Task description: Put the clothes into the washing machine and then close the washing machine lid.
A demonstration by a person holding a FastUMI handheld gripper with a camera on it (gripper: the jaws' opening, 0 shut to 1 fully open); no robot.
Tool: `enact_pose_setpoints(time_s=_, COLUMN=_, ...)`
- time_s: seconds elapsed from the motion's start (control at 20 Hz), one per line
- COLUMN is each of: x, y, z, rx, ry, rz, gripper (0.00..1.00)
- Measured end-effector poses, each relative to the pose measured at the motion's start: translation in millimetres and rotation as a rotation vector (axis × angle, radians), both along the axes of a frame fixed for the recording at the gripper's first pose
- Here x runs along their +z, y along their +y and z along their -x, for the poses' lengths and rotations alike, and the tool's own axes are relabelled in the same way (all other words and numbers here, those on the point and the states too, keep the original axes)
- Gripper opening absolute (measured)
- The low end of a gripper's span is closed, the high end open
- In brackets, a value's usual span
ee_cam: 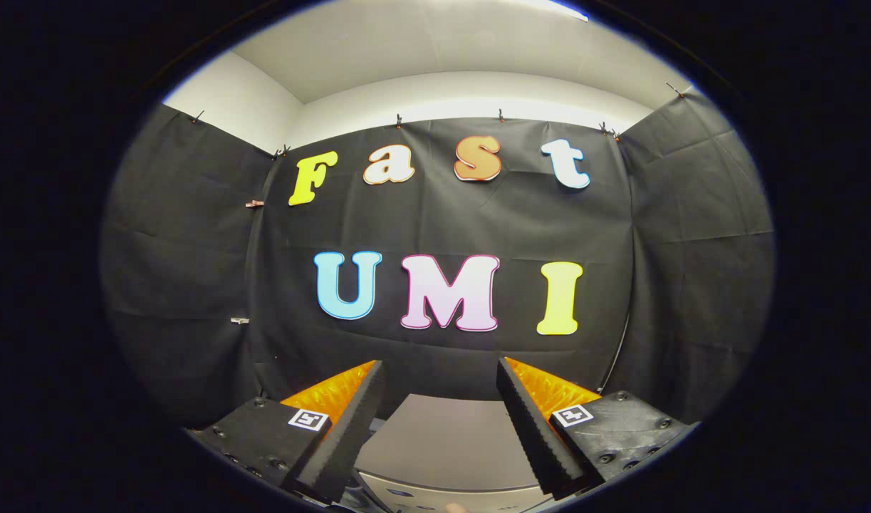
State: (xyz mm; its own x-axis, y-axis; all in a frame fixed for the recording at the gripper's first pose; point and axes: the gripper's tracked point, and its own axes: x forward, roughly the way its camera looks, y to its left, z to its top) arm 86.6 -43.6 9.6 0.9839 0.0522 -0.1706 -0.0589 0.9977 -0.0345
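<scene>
The washing machine shows as a pale grey flat top lying low between the two fingers and just beyond them, with a lighter front band, perhaps a control strip, at its near edge. That flat panel looks like the lid lying down and closed, though too little of it is visible to be sure, and no clothes can be made out anywhere around it. A closed lid with no clothes in sight would fit either a machine waiting to be opened and loaded or one already loaded and shut, and this view cannot tell which. The machine sits below and ahead of the gripper, whose fingers point level toward the booth's black cloth wall rather than down at the panel, so any approach to the lid would call for tilting or lowering toward it. The fingers stand wide apart, holding nothing and touching nothing, with the grey top showing through the gap between them. Above the cloth runs a white wall and ceiling.
</scene>
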Motion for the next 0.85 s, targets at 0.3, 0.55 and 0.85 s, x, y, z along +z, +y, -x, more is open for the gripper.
enact_pose_setpoints(time_s=0.3, x=21, y=-16, z=23, rx=-0.030, ry=-0.051, rz=0.014, gripper=0.98)
enact_pose_setpoints(time_s=0.55, x=20, y=-24, z=28, rx=-0.047, ry=-0.043, rz=0.011, gripper=0.97)
enact_pose_setpoints(time_s=0.85, x=19, y=-26, z=28, rx=-0.049, ry=-0.041, rz=0.013, gripper=0.97)
